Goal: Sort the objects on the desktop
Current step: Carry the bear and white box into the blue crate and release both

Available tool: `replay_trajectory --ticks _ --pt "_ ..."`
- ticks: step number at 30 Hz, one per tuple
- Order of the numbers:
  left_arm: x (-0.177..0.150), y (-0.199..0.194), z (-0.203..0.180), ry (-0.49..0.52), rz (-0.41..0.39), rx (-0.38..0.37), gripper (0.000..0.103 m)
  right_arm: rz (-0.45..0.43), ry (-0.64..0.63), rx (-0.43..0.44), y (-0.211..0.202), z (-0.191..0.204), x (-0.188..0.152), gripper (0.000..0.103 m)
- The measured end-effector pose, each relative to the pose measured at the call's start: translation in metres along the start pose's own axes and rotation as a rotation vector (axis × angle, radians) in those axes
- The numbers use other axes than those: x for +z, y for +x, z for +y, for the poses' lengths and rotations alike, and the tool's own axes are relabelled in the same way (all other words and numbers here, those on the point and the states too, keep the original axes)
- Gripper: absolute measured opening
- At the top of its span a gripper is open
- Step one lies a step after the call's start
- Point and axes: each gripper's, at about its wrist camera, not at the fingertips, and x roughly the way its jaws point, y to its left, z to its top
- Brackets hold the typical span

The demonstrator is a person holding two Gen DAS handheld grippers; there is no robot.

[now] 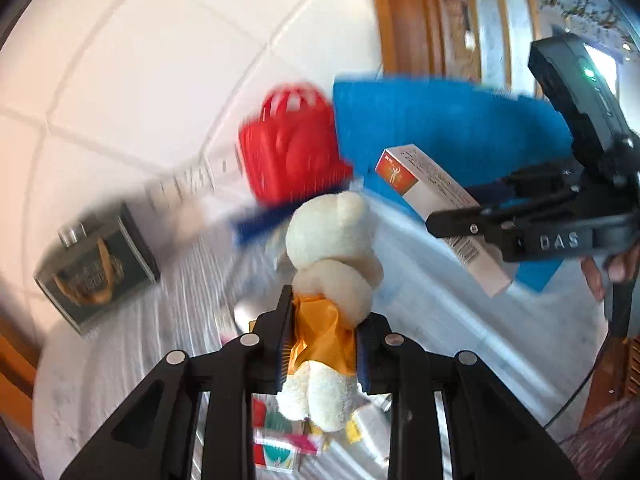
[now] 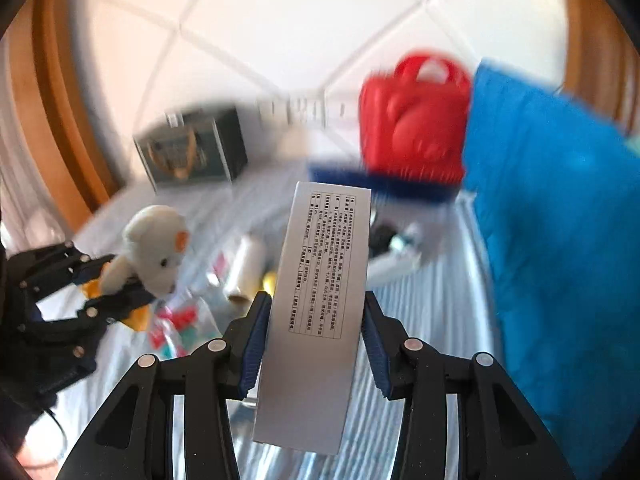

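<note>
Right now both of my grippers are loaded and clear of the bench (image 2: 440,300). My left gripper (image 1: 322,344) is clamped on the plush bear (image 1: 332,240), the pads pinching its orange cloth and soft lower body while the head sticks out ahead of the fingers. My right gripper (image 2: 314,336) is closed on the white carton (image 2: 316,312), gripping its two long sides near the lower half, so the printed face looks up at me and the far end juts forward.

By my judgement the bear is light and squashy; it gives under the pads, so a hold across the torso is safer than the loose cloth, which could slip. The carton looks light too but stiff and smooth, with thin walls that could dent if squeezed hard; a hold closer to its middle would keep it from tipping.

Ahead sit a red case (image 2: 412,124) and a blue bin (image 2: 560,240), with a dark box (image 2: 192,148) off to the left. Small packets and a roll lie scattered below, too blurred to name.
</note>
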Motion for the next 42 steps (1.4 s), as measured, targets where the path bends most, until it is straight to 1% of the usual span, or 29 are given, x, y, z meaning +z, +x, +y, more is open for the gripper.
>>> replay_trajectory --ticks 3,4,5,8,10,12,14,17,20,21,23,27,31,33,34,35,36,37,38,39,40,41,42 --pt "0.042 -0.031 -0.026 0.026 -0.096 -0.012 0.025 -0.12 0.01 -0.043 -0.065 0.0 0.013 0.044" --pt "0.054 -0.037 -0.033 0.032 -0.121 -0.022 0.025 -0.146 0.013 -0.058 -0.081 0.0 0.015 0.044" --pt "0.07 -0.045 -0.044 0.038 -0.156 -0.035 0.025 -0.194 0.021 -0.084 -0.108 -0.004 0.019 0.044" --pt "0.112 -0.061 -0.077 0.046 -0.24 -0.068 0.025 -0.295 0.045 -0.147 -0.162 -0.018 0.023 0.044" --pt "0.137 -0.066 -0.101 0.051 -0.272 -0.092 0.025 -0.358 0.069 -0.206 -0.195 -0.034 0.023 0.044" --pt "0.162 -0.068 -0.131 0.078 -0.314 -0.106 0.025 -0.41 0.104 -0.258 -0.227 -0.059 0.024 0.044" --pt "0.185 -0.062 -0.16 0.107 -0.332 -0.117 0.025 -0.447 0.132 -0.295 -0.247 -0.085 0.027 0.044" --pt "0.218 -0.045 -0.196 0.095 -0.331 -0.14 0.025 -0.465 0.157 -0.34 -0.263 -0.123 0.036 0.044" --pt "0.247 -0.02 -0.228 0.093 -0.322 -0.123 0.025 -0.447 0.189 -0.365 -0.269 -0.168 0.044 0.044" --pt "0.254 -0.014 -0.237 0.09 -0.315 -0.124 0.025 -0.442 0.19 -0.375 -0.268 -0.177 0.046 0.044" --pt "0.265 -0.004 -0.254 0.08 -0.312 -0.115 0.025 -0.427 0.196 -0.389 -0.264 -0.202 0.048 0.044" --pt "0.276 0.008 -0.282 0.076 -0.294 -0.091 0.025 -0.4 0.222 -0.389 -0.264 -0.243 0.04 0.044" --pt "0.29 0.024 -0.297 0.043 -0.259 -0.044 0.03 -0.373 0.247 -0.391 -0.256 -0.281 0.039 0.044" --pt "0.295 0.03 -0.302 0.024 -0.244 -0.034 0.037 -0.359 0.247 -0.412 -0.252 -0.295 0.04 0.046" --pt "0.297 0.031 -0.303 0.018 -0.241 -0.026 0.052 -0.352 0.245 -0.426 -0.249 -0.303 0.041 0.048" --pt "0.3 0.03 -0.306 0.007 -0.247 0.003 0.07 -0.345 0.249 -0.442 -0.246 -0.31 0.042 0.06" --pt "0.298 0.029 -0.307 -0.002 -0.262 0.028 0.077 -0.342 0.252 -0.45 -0.243 -0.316 0.043 0.068" --pt "0.298 0.028 -0.307 -0.008 -0.28 0.048 0.085 -0.341 0.253 -0.458 -0.242 -0.319 0.043 0.068" --pt "0.298 0.028 -0.311 -0.012 -0.291 0.064 0.086 -0.344 0.254 -0.466 -0.243 -0.322 0.043 0.068" --pt "0.299 0.028 -0.312 -0.013 -0.289 0.069 0.086 -0.351 0.255 -0.471 -0.244 -0.324 0.043 0.074" --pt "0.3 0.029 -0.312 -0.017 -0.282 0.07 0.086 -0.359 0.256 -0.476 -0.245 -0.326 0.042 0.078" --pt "0.297 0.028 -0.311 -0.022 -0.28 0.069 0.086 -0.37 0.253 -0.483 -0.248 -0.326 0.042 0.081" --pt "0.296 0.028 -0.311 -0.027 -0.281 0.073 0.086 -0.38 0.246 -0.491 -0.251 -0.326 0.043 0.082"
